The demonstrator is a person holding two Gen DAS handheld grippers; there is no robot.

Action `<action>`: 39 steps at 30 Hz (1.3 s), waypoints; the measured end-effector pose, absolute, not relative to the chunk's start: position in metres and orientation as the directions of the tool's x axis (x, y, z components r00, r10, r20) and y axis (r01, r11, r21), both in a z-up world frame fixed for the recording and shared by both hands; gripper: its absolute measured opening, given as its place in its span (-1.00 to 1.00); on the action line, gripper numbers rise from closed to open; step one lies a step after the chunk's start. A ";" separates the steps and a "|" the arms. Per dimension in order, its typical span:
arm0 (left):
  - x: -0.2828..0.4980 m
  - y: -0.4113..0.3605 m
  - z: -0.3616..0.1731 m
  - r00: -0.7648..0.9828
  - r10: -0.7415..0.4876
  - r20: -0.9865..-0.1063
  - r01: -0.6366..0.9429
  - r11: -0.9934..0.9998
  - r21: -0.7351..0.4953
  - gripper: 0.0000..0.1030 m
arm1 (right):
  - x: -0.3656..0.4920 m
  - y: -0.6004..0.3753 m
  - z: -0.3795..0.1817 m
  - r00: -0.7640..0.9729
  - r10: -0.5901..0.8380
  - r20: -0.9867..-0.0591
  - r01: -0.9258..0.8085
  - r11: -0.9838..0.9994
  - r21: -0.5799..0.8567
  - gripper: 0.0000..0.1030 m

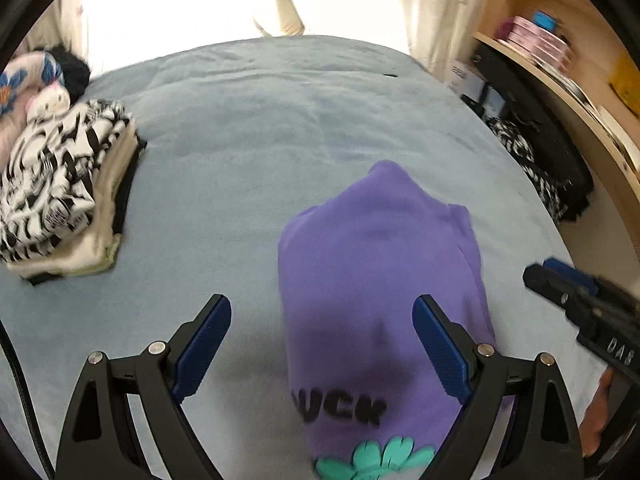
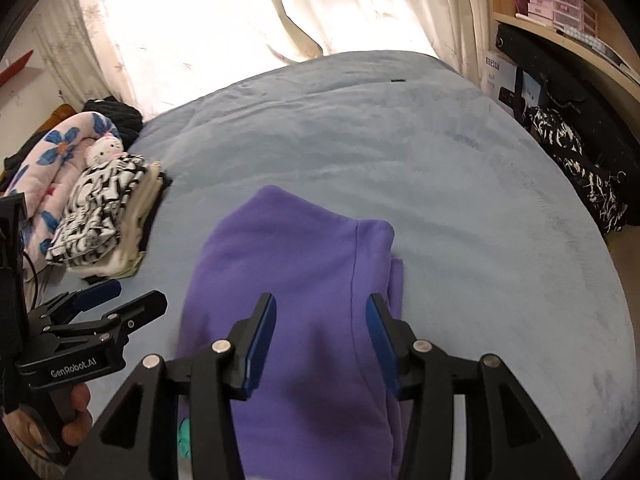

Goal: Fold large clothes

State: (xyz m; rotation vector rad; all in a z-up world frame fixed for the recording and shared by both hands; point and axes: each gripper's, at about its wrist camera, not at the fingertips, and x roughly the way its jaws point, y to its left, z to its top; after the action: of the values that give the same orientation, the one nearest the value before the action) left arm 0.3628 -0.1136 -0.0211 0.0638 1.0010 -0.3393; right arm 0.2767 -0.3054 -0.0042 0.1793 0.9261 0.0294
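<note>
Purple sweatshirt [image 2: 304,280] lies folded into a soft, thick, fleecy oblong on the pale blue bed cover [image 2: 460,200], near the front edge; black letters and a teal flower print [image 1: 376,460] show at its near end. Left gripper [image 1: 322,344] hangs above it, jaws wide apart, nothing between them. Right gripper [image 2: 322,340] is also above the cloth, jaws partly apart, blue ribbed pads clear of the fabric, gripping nothing. Stack of folded clothes [image 1: 56,188], black-and-white patterned piece on top, sits to the left, well apart. Plush toy [image 2: 105,152] and a flowered blanket [image 2: 60,160] lie behind the stack. Wooden shelves [image 1: 560,60] stand right; curtains [image 2: 200,20] behind.
</note>
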 end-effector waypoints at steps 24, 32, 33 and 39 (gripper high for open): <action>0.306 -0.100 -0.040 0.386 -0.315 -0.867 0.355 0.918 -0.176 0.77 | 0.218 -0.335 -0.045 0.494 0.159 -0.855 0.062 0.974 0.217 0.46; 0.339 -0.086 -0.081 0.305 -0.383 -0.872 0.275 0.912 -0.305 0.77 | 0.239 -0.355 -0.075 0.436 0.267 -0.860 0.093 0.936 0.338 0.60; 0.343 -0.085 -0.085 0.300 -0.391 -0.870 0.269 0.910 -0.316 0.77 | 0.242 -0.357 -0.079 0.428 0.279 -0.860 0.097 0.931 0.351 0.60; 0.360 -0.083 -0.113 0.249 -0.451 -0.857 0.241 0.886 -0.396 0.77 | 0.264 -0.373 -0.112 0.373 0.392 -0.841 0.125 0.877 0.464 0.60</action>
State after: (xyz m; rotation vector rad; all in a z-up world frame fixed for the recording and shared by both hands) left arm 0.3597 -0.0826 -0.1131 -0.1981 1.2333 -0.4752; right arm 0.2638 -0.3731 -0.1122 0.5019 1.1902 0.1801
